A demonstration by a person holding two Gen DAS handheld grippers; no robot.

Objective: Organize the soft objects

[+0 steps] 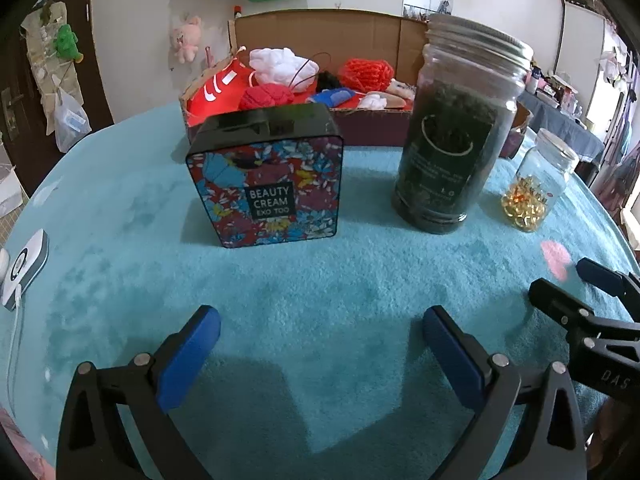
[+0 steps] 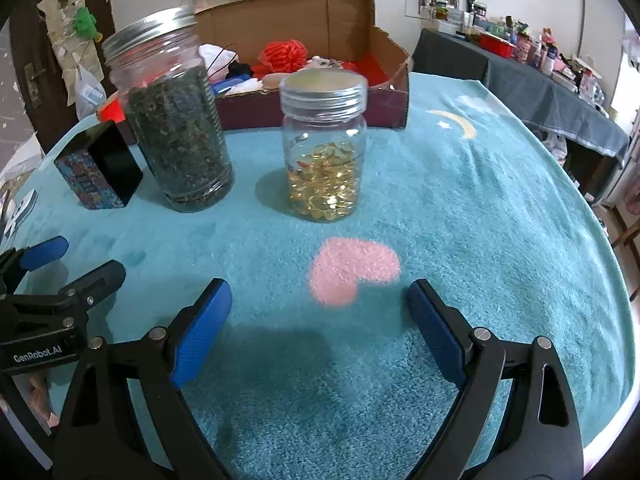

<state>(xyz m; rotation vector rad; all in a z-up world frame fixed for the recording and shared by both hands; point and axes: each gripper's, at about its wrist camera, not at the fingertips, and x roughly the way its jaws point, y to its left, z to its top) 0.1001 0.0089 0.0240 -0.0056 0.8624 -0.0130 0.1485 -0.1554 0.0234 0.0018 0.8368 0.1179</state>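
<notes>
I have the left tool low over the teal fleece blanket that covers the desk, its blue pads spread wide with nothing between them. The right tool sits just beside it, its fingers equally wide apart and bare, straddling the near side of a pink heart printed on the blanket.

The soft objects lie in the open cardboard box at the far edge of the desk: a white pouf, a red knitted ball, an orange-red mesh ball and a red bag with white stripes.

Between me and the box stand three hard things in a row: a floral "Beauty Cream" tin, upright, a tall jar of dark dried leaves with a metal lid, and a smaller glass jar of golden capsules. None of them touches the others.
</notes>
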